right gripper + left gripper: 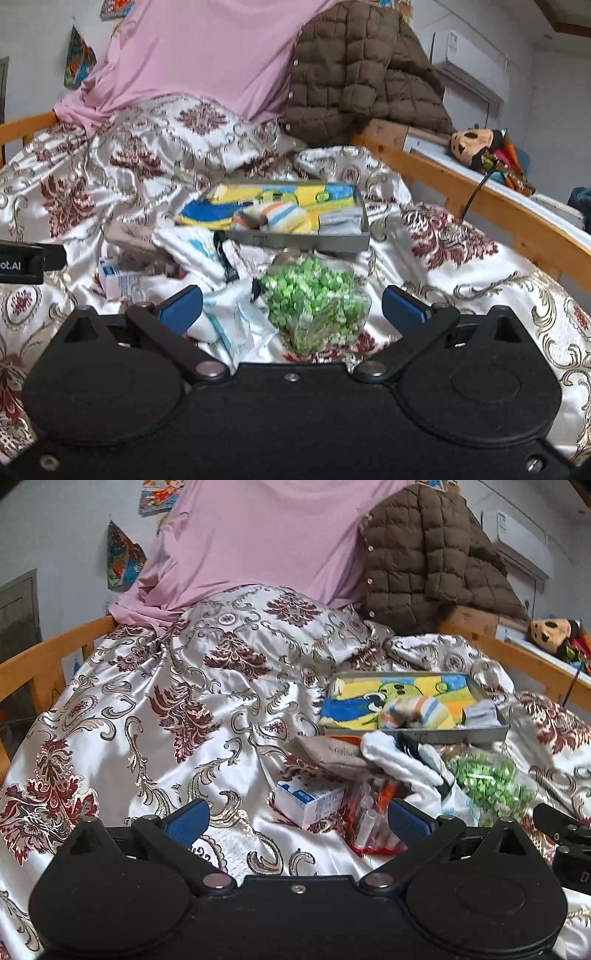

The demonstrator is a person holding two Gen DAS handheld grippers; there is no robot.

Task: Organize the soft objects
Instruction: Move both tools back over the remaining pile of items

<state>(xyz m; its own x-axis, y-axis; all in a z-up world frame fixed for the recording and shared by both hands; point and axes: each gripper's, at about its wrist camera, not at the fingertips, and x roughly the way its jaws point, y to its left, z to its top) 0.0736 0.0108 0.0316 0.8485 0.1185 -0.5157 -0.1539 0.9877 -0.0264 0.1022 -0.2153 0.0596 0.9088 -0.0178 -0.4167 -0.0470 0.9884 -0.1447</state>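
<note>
Both hand-held grippers hover over a bed, each spread wide and holding nothing: the left hand-held gripper (298, 821) sits low over the satin cover, and the right hand-held gripper (291, 304) is just beside it on the right. Directly ahead of the right one lies a white garment (207, 254), crumpled, with a clear bag of green pieces (314, 299) resting against it between the blue pads. Beyond both stands a grey tray (295, 240), which already holds a yellow and blue towel (221, 210), a striped sock bundle (277, 218) and a folded grey cloth (340, 221). Ahead of the left one, a small white and blue box (310, 801) and a red-edged packet of small tubes (373, 823) lie close to its right pad, with a tan pouch (328, 753) farther on. As a judgement, the likeliest slip is closing on the wrong item: the garment overlaps the bag and the packet, so a bite could drag those hard-goods along or snag the slippery bedcover (166, 701) underneath. The tray rests on rumpled fabric and might tip if pushed. Both tools point forward and slightly downward toward the pile, roughly level, side by side. Behind everything, a pink sheet (258, 535) and brown quilted jacket (424, 554) hang at the bed's far end.
</note>
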